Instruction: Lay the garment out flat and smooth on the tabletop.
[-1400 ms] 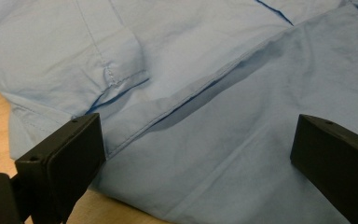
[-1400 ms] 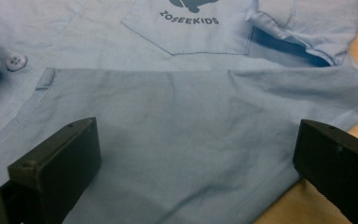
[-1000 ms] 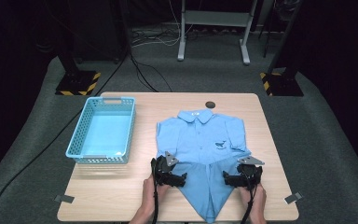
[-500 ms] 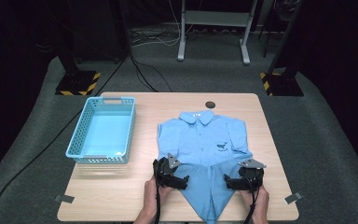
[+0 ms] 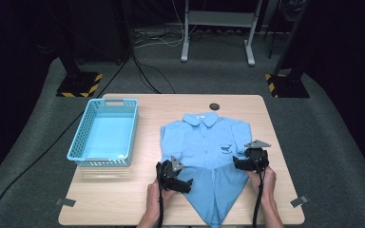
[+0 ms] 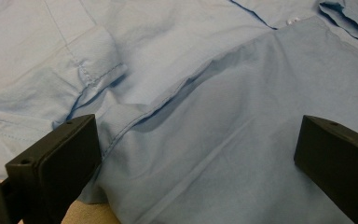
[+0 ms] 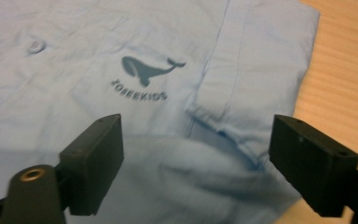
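A light blue short-sleeved shirt [image 5: 208, 156] lies flat on the right half of the wooden table [image 5: 123, 199], collar away from the person, its bottom corners folded in to a point. The right gripper [image 5: 240, 163] sits over the shirt's right fold near the whale logo [image 7: 149, 70]; its jaws have just been closing but stand apart, fabric below them, nothing pinched. The left gripper [image 5: 184, 183] rests on the left fold, jaws wide, released. A blue plastic basket [image 5: 81, 142] stands well apart to the left
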A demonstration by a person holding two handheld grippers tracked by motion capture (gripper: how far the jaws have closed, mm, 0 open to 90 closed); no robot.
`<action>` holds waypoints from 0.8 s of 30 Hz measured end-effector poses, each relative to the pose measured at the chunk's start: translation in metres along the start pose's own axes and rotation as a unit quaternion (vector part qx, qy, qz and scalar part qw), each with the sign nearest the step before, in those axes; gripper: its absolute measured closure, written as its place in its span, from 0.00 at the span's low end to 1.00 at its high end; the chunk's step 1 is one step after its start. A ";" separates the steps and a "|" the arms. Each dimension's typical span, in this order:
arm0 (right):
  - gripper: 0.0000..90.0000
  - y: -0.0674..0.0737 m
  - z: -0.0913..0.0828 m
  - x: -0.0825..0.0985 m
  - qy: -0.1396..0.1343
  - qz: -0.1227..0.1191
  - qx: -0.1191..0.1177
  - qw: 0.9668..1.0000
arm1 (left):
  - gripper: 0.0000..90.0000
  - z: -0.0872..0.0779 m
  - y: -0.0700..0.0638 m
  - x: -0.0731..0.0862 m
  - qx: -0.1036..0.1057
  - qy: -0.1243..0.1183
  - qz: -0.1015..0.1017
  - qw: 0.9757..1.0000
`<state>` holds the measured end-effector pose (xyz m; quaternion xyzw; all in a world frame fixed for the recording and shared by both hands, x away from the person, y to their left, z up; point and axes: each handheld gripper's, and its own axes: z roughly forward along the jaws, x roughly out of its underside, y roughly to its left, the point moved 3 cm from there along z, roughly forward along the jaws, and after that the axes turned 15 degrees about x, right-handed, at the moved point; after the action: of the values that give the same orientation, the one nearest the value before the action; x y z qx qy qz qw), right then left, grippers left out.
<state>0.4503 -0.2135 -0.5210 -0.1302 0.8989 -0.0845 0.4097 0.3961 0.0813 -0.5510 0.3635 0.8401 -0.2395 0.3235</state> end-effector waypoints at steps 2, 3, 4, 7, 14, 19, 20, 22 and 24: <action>0.27 -0.001 0.009 -0.005 0.009 0.001 -0.001 1.000 | 0.00 0.000 0.000 0.000 0.000 0.000 0.000 1.000; 0.31 -0.002 0.015 -0.007 0.018 0.002 -0.003 1.000 | 0.00 0.000 0.000 0.000 0.000 0.000 0.000 1.000; 0.35 -0.002 0.018 -0.008 0.022 0.001 -0.001 1.000 | 0.00 0.000 0.000 0.000 0.000 0.000 0.000 1.000; 0.49 -0.002 0.029 -0.009 0.039 0.008 -0.007 0.999 | 0.00 0.000 0.000 0.000 0.000 0.000 0.000 1.000; 0.80 -0.007 0.031 -0.007 0.028 0.039 -0.025 0.999 | 0.00 0.000 0.000 0.000 0.001 0.000 0.000 1.000; 0.94 -0.006 0.030 -0.007 0.020 0.034 -0.007 0.999 | 0.00 0.000 0.000 0.000 0.000 -0.001 -0.001 1.000; 0.95 -0.007 0.029 -0.007 0.019 0.034 -0.005 0.999 | 0.00 0.000 0.000 0.000 0.001 0.000 0.000 1.000; 0.96 -0.007 0.028 -0.007 0.015 0.032 0.003 0.999 | 0.00 0.000 0.000 0.000 0.001 0.000 0.000 1.000; 0.96 -0.009 0.025 -0.008 0.006 0.031 0.011 0.999 | 0.00 0.000 0.000 0.000 0.001 0.000 0.000 1.000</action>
<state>0.4755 -0.2203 -0.5289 -0.0975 0.9041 -0.0822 0.4079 0.3961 0.0812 -0.5510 0.3638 0.8401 -0.2398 0.3232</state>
